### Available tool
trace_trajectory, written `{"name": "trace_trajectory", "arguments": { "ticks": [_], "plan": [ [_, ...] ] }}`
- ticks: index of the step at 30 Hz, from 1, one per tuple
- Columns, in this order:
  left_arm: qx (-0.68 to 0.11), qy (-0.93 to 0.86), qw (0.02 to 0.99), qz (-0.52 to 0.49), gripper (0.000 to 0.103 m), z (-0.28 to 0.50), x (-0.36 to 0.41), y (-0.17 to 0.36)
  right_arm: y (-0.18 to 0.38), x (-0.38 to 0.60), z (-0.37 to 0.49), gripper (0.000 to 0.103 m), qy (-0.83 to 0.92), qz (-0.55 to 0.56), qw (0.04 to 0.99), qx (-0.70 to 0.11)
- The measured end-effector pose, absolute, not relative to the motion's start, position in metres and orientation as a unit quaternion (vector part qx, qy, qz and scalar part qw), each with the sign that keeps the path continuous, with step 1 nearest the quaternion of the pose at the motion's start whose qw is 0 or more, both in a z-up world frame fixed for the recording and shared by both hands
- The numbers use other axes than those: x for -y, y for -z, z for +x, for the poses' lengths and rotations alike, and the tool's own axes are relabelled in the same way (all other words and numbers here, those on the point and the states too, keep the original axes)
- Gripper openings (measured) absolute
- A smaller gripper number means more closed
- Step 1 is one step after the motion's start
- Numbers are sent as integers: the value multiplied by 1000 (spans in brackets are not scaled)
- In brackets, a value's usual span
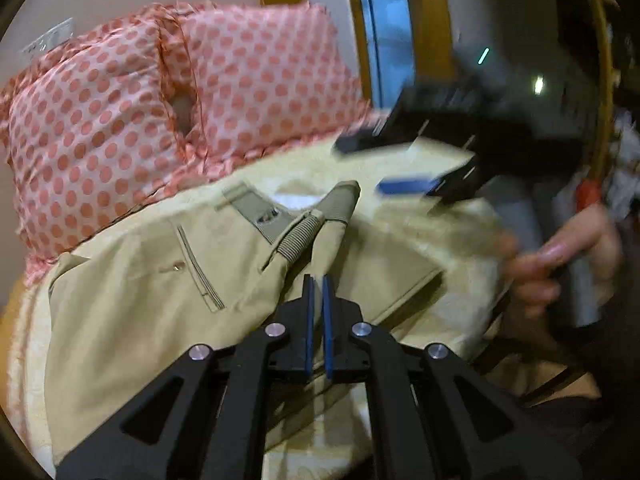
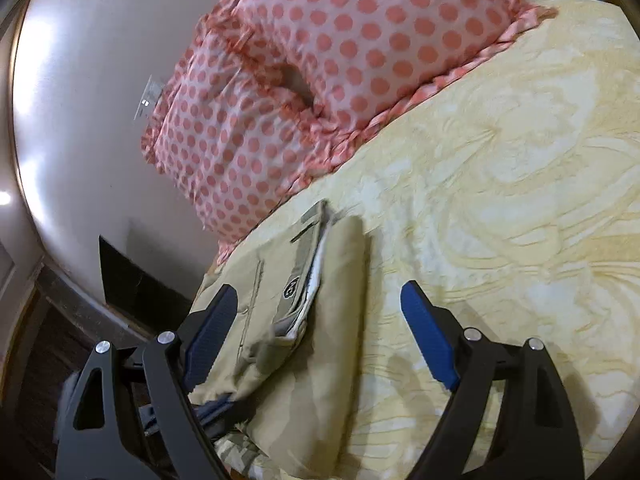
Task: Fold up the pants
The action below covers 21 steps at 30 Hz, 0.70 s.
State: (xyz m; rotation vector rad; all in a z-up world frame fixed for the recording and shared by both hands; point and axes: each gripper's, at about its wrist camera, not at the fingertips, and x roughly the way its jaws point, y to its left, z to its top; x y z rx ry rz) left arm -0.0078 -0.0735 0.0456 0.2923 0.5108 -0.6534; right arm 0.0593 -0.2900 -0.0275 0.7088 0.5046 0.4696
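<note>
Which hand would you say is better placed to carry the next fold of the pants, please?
Left, probably. The left tongs are shut on the pants, gripping a raised fold. The right tongs hang open above the bedspread, holding nothing.

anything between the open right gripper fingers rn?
Yes. In the right wrist view the right gripper is open, and the folded khaki pants on the yellow bedspread lie between its fingers; whether it touches them isn't clear.
</note>
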Motion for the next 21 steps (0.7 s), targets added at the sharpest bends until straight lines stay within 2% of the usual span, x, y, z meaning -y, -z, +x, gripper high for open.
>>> {"name": "trace_trajectory", "arguments": {
  "ticks": [3,6,8,13,16,17,18,20,21],
  "plan": [
    [-226,310,911,150,3,-13,73,-51,21,278,65,85,-221,328,886,-241],
    [-245,317,909,113,3,-2,73,-54,11,267,62,85,-239,307,891,-236],
    [-246,326,904,125,3,-11,78,-53,7,263,59,85,-240,294,895,-235],
    [-273,342,888,140,3,-28,84,-27,15,264,66,85,-218,294,895,-254],
    [-273,343,894,98,12,-32,66,-37,24,259,79,85,-205,277,895,-284],
    [-266,345,896,84,24,-36,58,-47,27,258,85,85,-201,271,894,-296],
    [-254,345,901,67,52,-41,45,-61,31,257,92,85,-201,268,891,-306],
    [-225,324,918,37,86,-42,17,-87,37,257,101,84,-202,261,888,-319],
    [-219,305,927,25,87,-37,3,-96,36,255,104,84,-200,251,891,-320]
  ]
}}
